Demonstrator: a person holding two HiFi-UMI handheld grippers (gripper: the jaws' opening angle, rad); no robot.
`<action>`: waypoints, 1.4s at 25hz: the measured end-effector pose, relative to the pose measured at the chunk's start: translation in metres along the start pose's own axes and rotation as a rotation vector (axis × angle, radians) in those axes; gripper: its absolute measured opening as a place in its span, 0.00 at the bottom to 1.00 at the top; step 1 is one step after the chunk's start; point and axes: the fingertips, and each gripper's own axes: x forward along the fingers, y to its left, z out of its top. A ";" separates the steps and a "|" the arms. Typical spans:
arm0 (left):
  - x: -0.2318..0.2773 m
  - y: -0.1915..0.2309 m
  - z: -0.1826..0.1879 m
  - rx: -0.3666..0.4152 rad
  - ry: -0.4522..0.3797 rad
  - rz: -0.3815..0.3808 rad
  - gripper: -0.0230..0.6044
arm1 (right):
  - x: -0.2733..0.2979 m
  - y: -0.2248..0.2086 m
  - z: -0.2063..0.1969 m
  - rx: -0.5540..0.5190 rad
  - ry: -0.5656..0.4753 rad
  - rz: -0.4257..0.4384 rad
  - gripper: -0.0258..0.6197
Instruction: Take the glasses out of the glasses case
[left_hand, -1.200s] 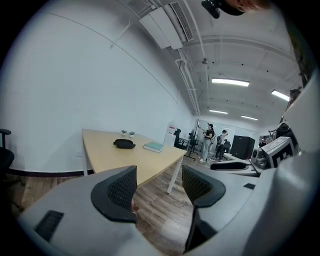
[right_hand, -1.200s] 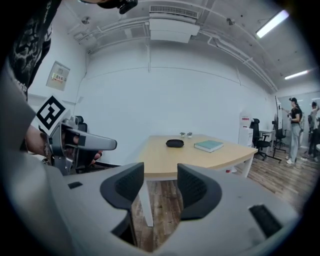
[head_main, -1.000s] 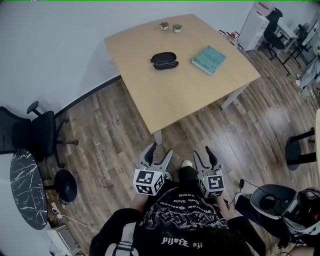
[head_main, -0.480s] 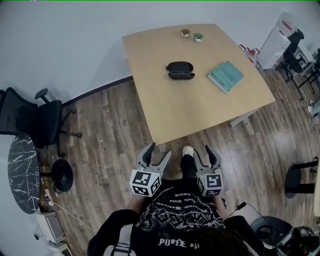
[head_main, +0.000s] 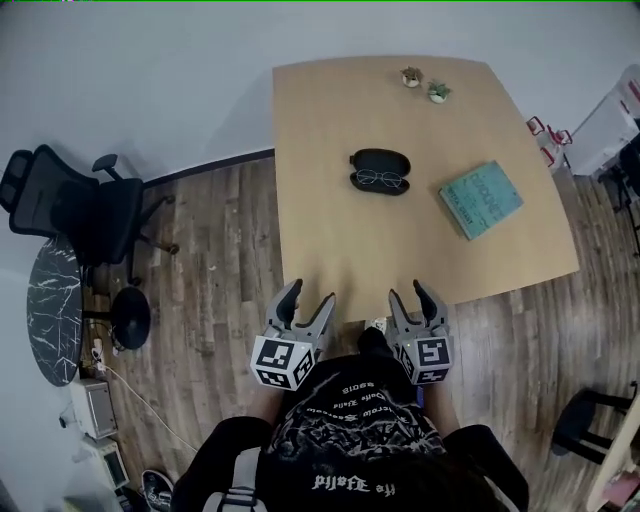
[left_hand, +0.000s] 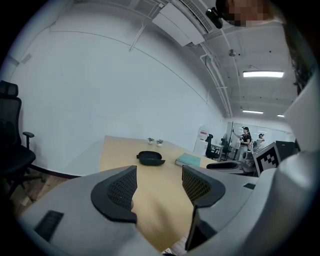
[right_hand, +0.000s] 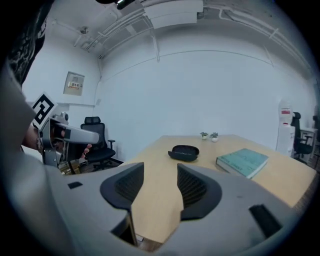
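An open black glasses case (head_main: 380, 170) lies on the middle of a light wooden table (head_main: 330, 240), with a pair of glasses (head_main: 380, 180) resting in it. The case also shows far off in the left gripper view (left_hand: 150, 158) and the right gripper view (right_hand: 184, 152). My left gripper (head_main: 306, 303) and right gripper (head_main: 416, 296) are held close to my body at the table's near edge, well short of the case. Both stand open with nothing between their jaws.
A teal book (head_main: 481, 199) lies right of the case, and two small potted plants (head_main: 424, 84) stand at the table's far edge. A black office chair (head_main: 90, 215) and a dark round marble table (head_main: 52, 310) are on the left, over wooden flooring.
The table, with the case on it, has come much closer and now reaches the grippers; the view has swung round it. Both grippers have stayed open at my body.
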 end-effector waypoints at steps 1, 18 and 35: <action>0.010 -0.002 0.005 -0.004 -0.005 0.015 0.50 | 0.008 -0.010 0.005 -0.012 0.004 0.023 0.38; 0.115 -0.028 0.025 -0.062 -0.020 0.182 0.50 | 0.085 -0.097 0.043 -0.121 0.046 0.295 0.38; 0.126 -0.012 0.025 -0.054 0.055 0.166 0.50 | 0.122 -0.095 0.079 -0.227 0.110 0.437 0.38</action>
